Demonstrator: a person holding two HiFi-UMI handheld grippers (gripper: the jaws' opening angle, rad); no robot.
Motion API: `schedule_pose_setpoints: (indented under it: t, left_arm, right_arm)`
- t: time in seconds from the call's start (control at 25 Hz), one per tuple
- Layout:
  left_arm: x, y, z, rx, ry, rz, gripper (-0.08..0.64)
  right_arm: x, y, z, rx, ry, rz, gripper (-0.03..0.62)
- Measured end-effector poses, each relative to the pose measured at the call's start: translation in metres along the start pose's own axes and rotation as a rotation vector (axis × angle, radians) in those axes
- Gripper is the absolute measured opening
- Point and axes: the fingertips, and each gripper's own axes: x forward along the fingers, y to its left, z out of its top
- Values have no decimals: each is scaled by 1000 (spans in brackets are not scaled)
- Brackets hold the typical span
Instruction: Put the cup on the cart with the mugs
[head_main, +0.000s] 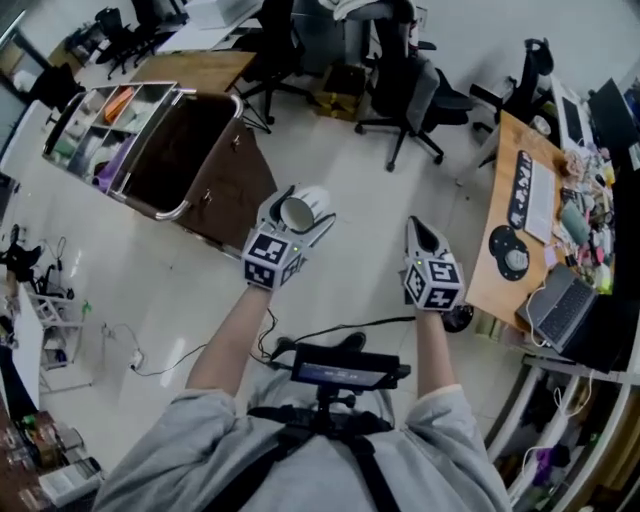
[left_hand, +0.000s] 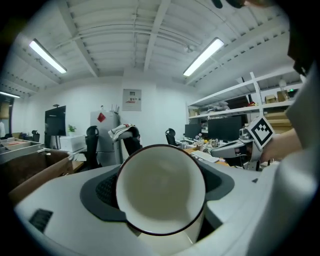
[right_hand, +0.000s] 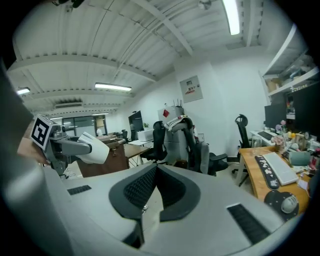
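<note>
A white cup (head_main: 298, 211) with a dark rim lies on its side between the jaws of my left gripper (head_main: 292, 222), its mouth turned back toward the camera (left_hand: 161, 189). My left gripper (left_hand: 161, 200) is shut on the cup. In the right gripper view the cup (right_hand: 94, 148) shows at the left. My right gripper (head_main: 420, 236) is shut, its pads (right_hand: 150, 187) meeting with nothing between them. The cart (head_main: 182, 212), a brown box with a metal rail and a side tray of small items (head_main: 105, 135), stands on the floor left of and beyond the cup.
A wooden desk (head_main: 500, 260) with a keyboard (head_main: 521, 190), a laptop and clutter runs along the right. Black office chairs (head_main: 412, 95) stand beyond the grippers. A cable (head_main: 140, 360) lies on the floor at lower left, by a small white rack (head_main: 55, 335).
</note>
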Motion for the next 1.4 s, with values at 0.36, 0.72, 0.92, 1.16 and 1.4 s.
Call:
schedule_pose_setpoints:
  t: [0.36, 0.72, 0.92, 1.16, 1.4]
  left_arm:
    - [-104, 103, -42, -74, 4, 171, 426]
    - [-247, 205, -93, -143, 1, 411, 426]
    - [-337, 254, -116, -168, 2, 556, 426]
    - [-434, 299, -134, -221, -10, 763, 426]
    - [-496, 325, -157, -269, -1, 940, 426]
  right_arm:
    - [71, 153, 2, -83, 39, 199, 9]
    - [122, 336, -15, -168, 65, 435, 9]
    - [134, 446, -23, -208, 78, 585, 9]
    - [139, 563, -32, -288, 107, 790, 9]
    - [149, 645, -49, -355, 150, 984, 9]
